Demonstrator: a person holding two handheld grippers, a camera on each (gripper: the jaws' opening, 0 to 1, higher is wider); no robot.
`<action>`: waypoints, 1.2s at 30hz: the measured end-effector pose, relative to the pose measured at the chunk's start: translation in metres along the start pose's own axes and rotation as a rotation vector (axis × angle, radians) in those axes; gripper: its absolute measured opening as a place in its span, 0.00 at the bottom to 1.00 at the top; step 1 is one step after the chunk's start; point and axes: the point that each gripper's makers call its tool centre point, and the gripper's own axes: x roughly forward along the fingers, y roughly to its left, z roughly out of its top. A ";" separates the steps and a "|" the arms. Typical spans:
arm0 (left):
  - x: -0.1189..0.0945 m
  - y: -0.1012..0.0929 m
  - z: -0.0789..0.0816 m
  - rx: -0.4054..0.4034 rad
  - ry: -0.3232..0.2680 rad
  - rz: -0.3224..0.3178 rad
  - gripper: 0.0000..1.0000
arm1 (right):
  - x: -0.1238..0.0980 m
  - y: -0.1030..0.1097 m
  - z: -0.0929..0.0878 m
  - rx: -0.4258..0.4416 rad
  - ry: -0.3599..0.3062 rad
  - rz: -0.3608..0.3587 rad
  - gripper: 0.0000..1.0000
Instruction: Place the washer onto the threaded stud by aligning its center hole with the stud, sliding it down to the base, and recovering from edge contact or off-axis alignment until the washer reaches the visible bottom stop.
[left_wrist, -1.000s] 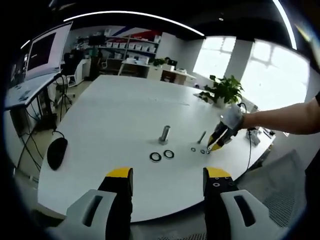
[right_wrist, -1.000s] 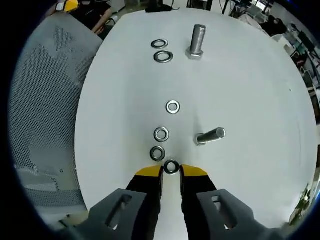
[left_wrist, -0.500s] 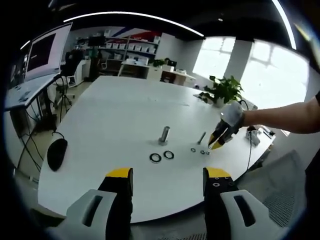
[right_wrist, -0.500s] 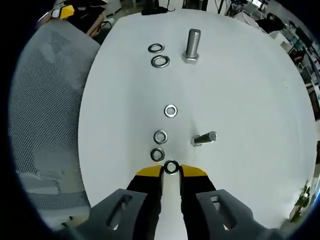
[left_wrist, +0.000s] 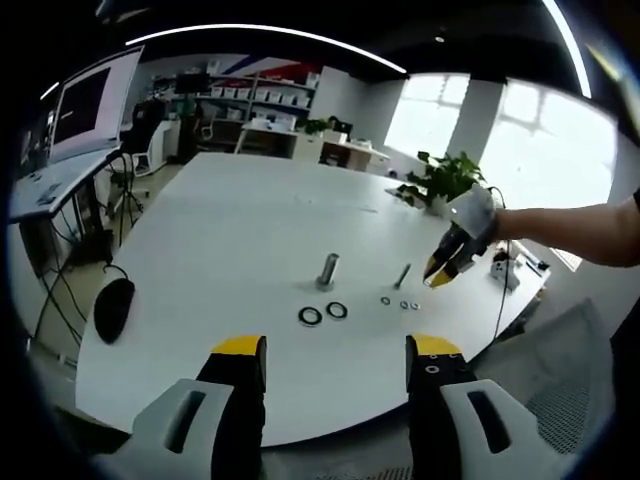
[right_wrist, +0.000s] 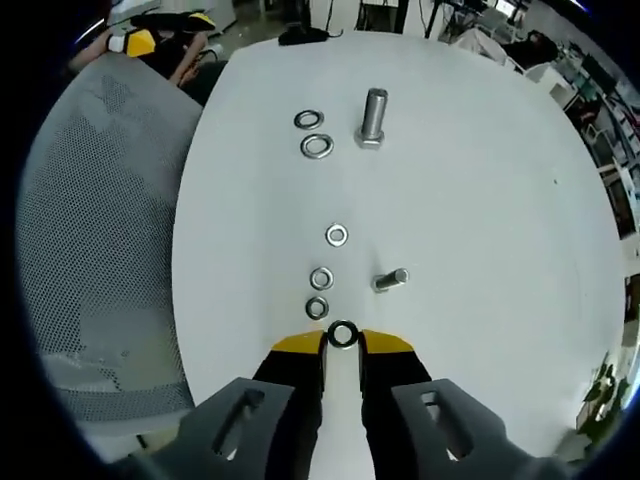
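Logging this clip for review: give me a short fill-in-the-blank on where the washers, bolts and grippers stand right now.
1. The right gripper has its fingers shut on a small ____.
2. Near the large upright bolt lie ____ large washers.
3. The left gripper holds nothing; its fingers are ____.
4. Near the small bolt, ____ small washers lie in a line on the white table.

Missing words: washer; two; open; three

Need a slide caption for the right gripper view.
Right gripper holds a washer above the white table, near the small stud.
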 end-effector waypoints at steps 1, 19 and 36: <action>0.000 0.000 0.000 -0.001 -0.002 0.000 0.55 | -0.003 0.000 0.001 0.003 -0.007 -0.006 0.14; 0.000 0.001 0.001 -0.004 -0.004 0.002 0.55 | -0.040 -0.005 0.017 -0.056 -0.020 -0.040 0.14; 0.000 0.001 0.001 -0.007 -0.008 0.002 0.55 | -0.040 -0.017 0.038 -0.175 0.024 -0.026 0.14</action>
